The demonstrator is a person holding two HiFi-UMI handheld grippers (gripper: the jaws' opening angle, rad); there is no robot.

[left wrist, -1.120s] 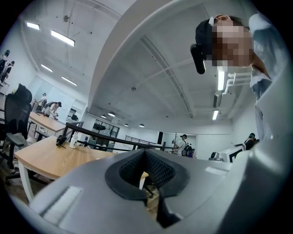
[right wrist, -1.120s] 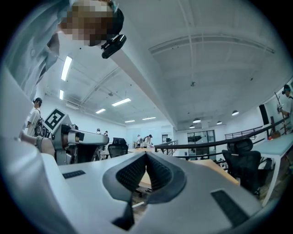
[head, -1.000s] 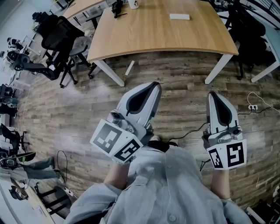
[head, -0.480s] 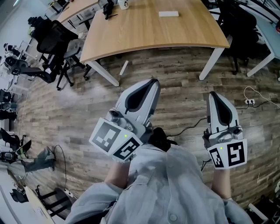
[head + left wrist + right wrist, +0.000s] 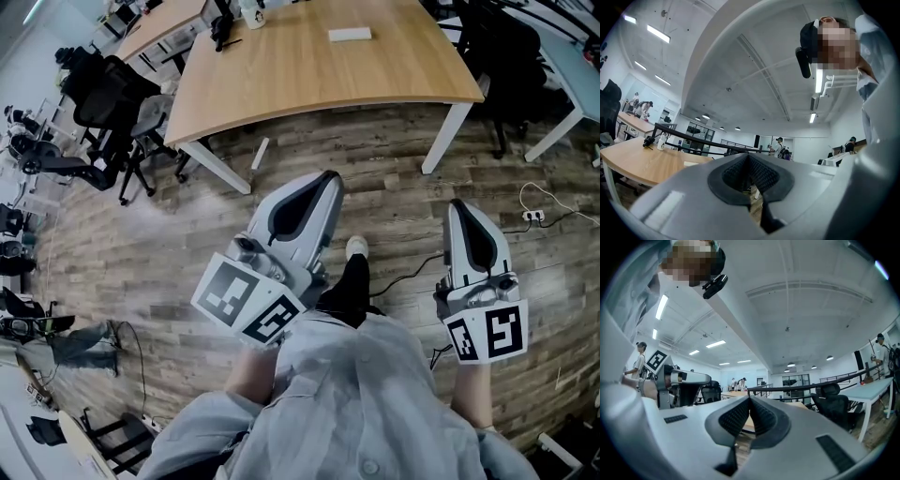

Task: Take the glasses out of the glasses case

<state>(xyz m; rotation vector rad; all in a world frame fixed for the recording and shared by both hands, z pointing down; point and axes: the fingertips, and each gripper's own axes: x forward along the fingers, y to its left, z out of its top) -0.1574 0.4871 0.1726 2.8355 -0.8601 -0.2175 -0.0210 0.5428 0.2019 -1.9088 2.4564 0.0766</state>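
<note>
A small flat white case-like thing (image 5: pixel 349 35) lies on the far part of a wooden table (image 5: pixel 309 89); whether it is the glasses case I cannot tell, and no glasses show. My left gripper (image 5: pixel 323 178) is held level above the wood floor, well short of the table, shut and empty. My right gripper (image 5: pixel 458 202) is beside it, also shut with nothing in it. In the left gripper view the pads (image 5: pixel 740 169) meet at the tip, with the table (image 5: pixel 637 164) ahead to the left. The right gripper view shows its jaws (image 5: pixel 750 401) closed too.
A white bottle (image 5: pixel 255 11) and a black device (image 5: pixel 222 19) stand at the table's far left. Office chairs (image 5: pixel 112 94) crowd the left, dark chairs (image 5: pixel 511 56) the right. Cables and a power strip (image 5: pixel 532 216) lie on the floor. My shoe (image 5: pixel 356 247) shows between the grippers.
The table and its white thing have slid left in the head view. A leg and shoe have come into sight between the grippers. Both grippers stay shut, side by side.
</note>
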